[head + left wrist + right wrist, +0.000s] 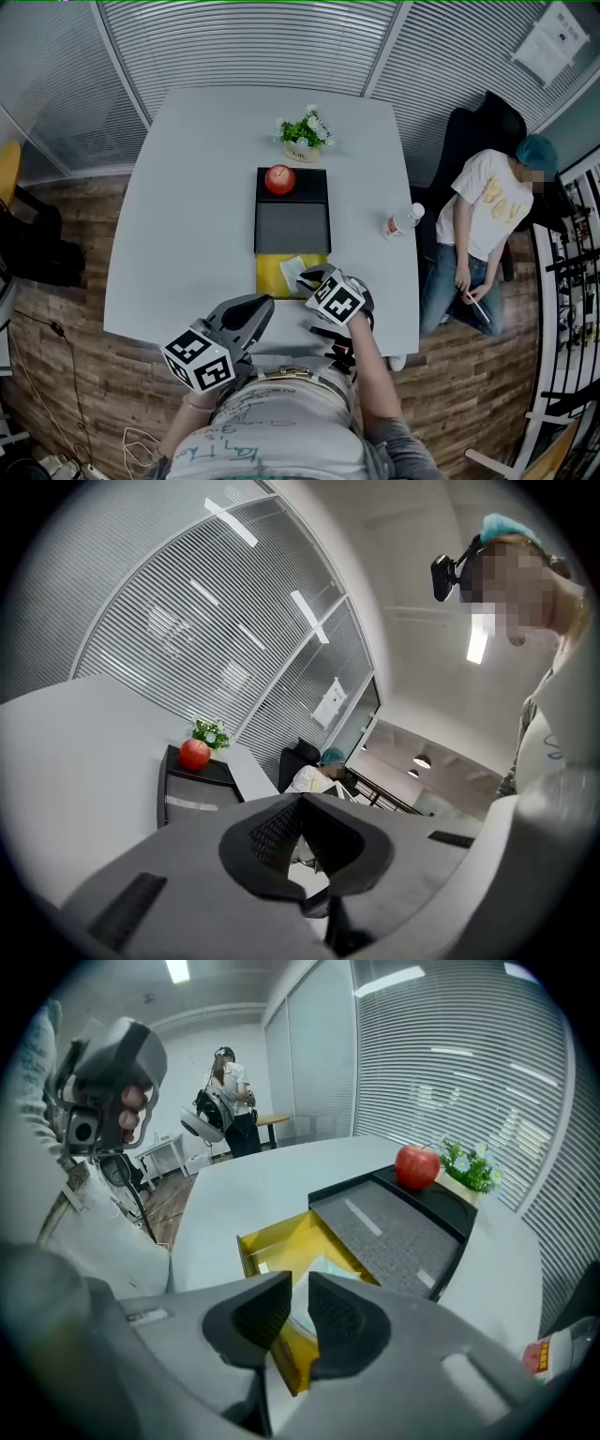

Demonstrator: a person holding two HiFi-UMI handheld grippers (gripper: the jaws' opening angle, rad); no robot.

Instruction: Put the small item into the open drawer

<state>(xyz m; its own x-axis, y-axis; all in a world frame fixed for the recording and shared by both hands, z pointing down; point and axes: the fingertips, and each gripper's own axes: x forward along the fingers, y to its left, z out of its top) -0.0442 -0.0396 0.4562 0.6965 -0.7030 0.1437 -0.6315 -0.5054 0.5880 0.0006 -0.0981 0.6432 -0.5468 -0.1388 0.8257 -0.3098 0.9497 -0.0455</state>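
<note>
The yellow open drawer [266, 277] [277, 1240] sticks out of the front of a black drawer unit [292, 225] [403, 1232] on the white table [187, 216]. A small pale item [292, 269] [327, 1268] lies inside the drawer. My right gripper [315, 279] [300, 1299] points steeply down over the drawer's near right corner. Its jaws stand a narrow gap apart with nothing between the pads. My left gripper [264, 304] [300, 801] is held level near the table's front edge, left of the drawer. Its fingertips meet and it holds nothing.
A red apple [279, 178] [417, 1164] [194, 753] sits on top of the black unit, with a small potted plant [305, 131] behind it. A plastic bottle [403, 220] stands near the table's right edge. A person [478, 225] sits in a chair to the right.
</note>
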